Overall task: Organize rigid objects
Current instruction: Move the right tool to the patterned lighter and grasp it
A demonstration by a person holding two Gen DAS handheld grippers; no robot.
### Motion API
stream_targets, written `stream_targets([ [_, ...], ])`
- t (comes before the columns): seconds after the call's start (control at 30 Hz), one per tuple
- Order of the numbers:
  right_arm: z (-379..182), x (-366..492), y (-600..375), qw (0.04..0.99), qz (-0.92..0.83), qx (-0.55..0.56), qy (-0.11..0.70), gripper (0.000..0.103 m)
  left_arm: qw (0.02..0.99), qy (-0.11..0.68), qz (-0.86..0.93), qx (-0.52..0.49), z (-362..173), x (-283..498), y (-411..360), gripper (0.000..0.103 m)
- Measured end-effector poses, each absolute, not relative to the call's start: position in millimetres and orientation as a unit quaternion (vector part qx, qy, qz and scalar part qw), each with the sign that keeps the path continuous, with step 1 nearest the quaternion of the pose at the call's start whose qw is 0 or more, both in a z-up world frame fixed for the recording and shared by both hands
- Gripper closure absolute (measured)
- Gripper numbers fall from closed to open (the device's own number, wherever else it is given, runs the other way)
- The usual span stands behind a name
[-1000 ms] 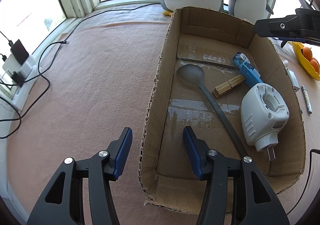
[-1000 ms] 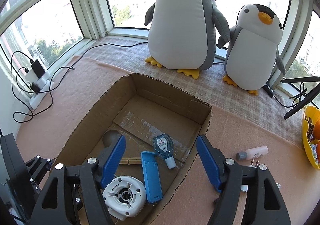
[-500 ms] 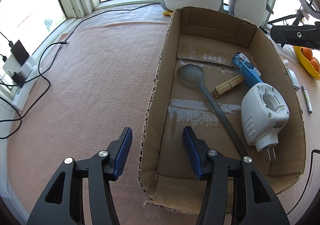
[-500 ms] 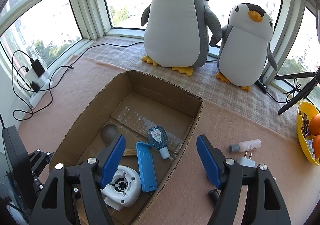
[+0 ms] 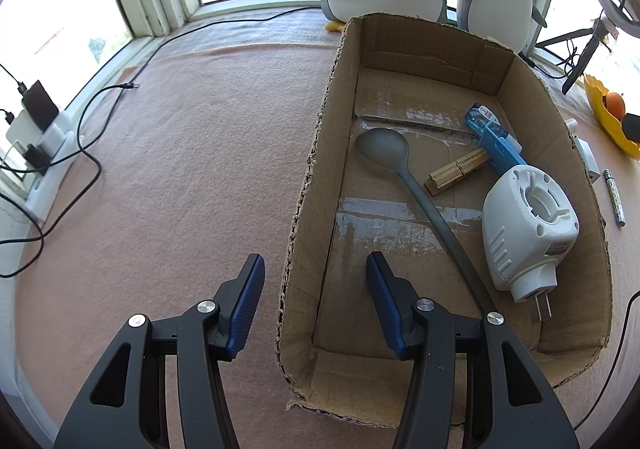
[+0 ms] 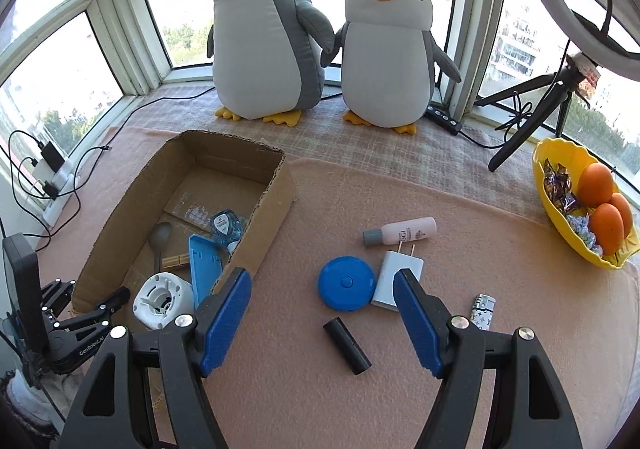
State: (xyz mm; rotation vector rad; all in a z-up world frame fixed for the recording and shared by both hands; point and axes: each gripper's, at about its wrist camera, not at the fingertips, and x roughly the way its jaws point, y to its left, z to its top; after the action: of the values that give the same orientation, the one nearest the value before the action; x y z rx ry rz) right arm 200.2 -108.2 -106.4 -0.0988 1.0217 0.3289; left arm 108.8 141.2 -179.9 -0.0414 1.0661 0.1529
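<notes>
A cardboard box (image 5: 310, 177) (image 6: 276, 205) holds a grey spoon (image 5: 400, 165), a wooden clip (image 5: 460, 171), a blue case (image 6: 204, 269), a blue clear dispenser (image 6: 226, 227) and a white plug-in device (image 5: 528, 225) (image 6: 162, 299). My left gripper (image 5: 316, 297) is open and empty, straddling the box's left wall. My right gripper (image 6: 322, 313) is open and empty above the mat. Ahead of it lie a blue round disc (image 6: 346, 283), a white charger (image 6: 398, 279), a black cylinder (image 6: 347, 345), a small pink bottle (image 6: 402, 231) and a patterned lighter (image 6: 484, 311).
Two plush penguins (image 6: 264, 37) (image 6: 388, 53) stand at the window. A yellow bowl (image 6: 560, 225) with oranges and sweets sits at right, beside a black tripod (image 6: 532, 121). A power strip with chargers and cables (image 5: 44, 137) lies at far left. A pen-like stick (image 5: 614, 197) lies right of the box.
My right gripper has swung right, away from over the box to above the loose items on the mat. My left gripper has stayed still at the box wall.
</notes>
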Motion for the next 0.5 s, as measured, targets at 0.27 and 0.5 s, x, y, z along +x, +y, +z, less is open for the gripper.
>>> stream_targets([
  [0.27,-111,203,-176,0.863,0.098,-0.018,0.496,0.033,0.858,0.508,0.072,-0.017,-181,108,140,0.050],
  [0.5,-121,207,-234,0.855,0.049,0.021,0.516,0.033,0.858,0.508,0.074,-0.015,-181,107,139,0.050],
])
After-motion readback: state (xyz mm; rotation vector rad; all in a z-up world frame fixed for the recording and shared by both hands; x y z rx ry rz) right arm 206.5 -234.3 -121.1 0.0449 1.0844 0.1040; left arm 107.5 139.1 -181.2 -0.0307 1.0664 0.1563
